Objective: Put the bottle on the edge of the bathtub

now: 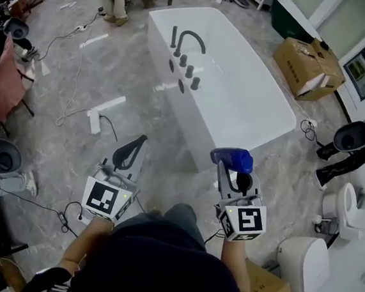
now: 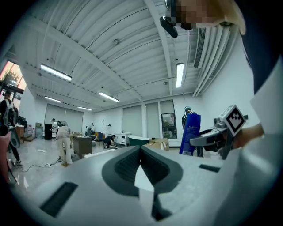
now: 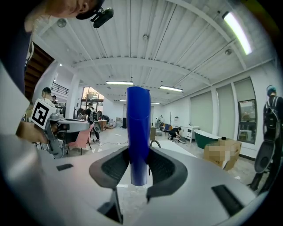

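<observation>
Right gripper point(image 1: 234, 169) squeezes blue bottle point(image 1: 231, 157) between 2 jaws, in air, near bathtub point(image 1: 162, 36); left gripper point(image 1: 136, 144) closed, nothing inside; rim thin, so bottle may tip, fall.

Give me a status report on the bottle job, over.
Left gripper shut, empty. Right gripper shut on blue bottle, upright. Bathtub ahead, not reached; faucet on its rim.

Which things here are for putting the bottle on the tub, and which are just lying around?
For the job:
- bottle, gripped in the right claw
- bathtub, whose edge it goes on

Just lying about:
- cardboard box
- green tub
- pink chair
- left claw, shut, holding nothing
</observation>
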Action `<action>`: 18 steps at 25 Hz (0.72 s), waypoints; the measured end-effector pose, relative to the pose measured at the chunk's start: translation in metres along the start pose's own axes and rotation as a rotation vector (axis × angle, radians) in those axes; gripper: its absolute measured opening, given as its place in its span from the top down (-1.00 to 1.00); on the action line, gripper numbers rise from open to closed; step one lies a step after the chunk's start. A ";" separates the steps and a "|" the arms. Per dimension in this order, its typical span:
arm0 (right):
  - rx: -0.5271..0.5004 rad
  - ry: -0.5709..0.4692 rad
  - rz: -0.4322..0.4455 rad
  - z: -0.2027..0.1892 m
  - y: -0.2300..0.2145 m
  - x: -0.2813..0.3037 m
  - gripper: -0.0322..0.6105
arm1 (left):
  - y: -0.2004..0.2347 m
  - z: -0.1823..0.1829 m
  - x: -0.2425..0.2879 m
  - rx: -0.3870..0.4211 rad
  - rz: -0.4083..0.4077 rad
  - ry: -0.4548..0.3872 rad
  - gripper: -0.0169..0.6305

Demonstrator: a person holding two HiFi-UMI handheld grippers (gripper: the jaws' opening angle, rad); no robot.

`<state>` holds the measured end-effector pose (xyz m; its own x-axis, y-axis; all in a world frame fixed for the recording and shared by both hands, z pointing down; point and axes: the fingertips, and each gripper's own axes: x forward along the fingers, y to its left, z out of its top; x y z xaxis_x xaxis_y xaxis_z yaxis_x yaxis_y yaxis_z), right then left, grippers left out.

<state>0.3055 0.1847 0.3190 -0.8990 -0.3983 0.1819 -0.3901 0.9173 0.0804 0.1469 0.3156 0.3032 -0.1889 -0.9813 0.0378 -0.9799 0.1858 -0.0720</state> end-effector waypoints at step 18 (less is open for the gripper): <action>-0.038 -0.016 -0.001 0.027 0.001 0.100 0.43 | 0.075 -0.025 0.066 -0.020 -0.027 0.020 0.94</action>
<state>0.2092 0.1460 0.3108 -0.9020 -0.3985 0.1661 -0.3830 0.9162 0.1182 0.0593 0.2662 0.3250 -0.1634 -0.9848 0.0591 -0.9858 0.1605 -0.0503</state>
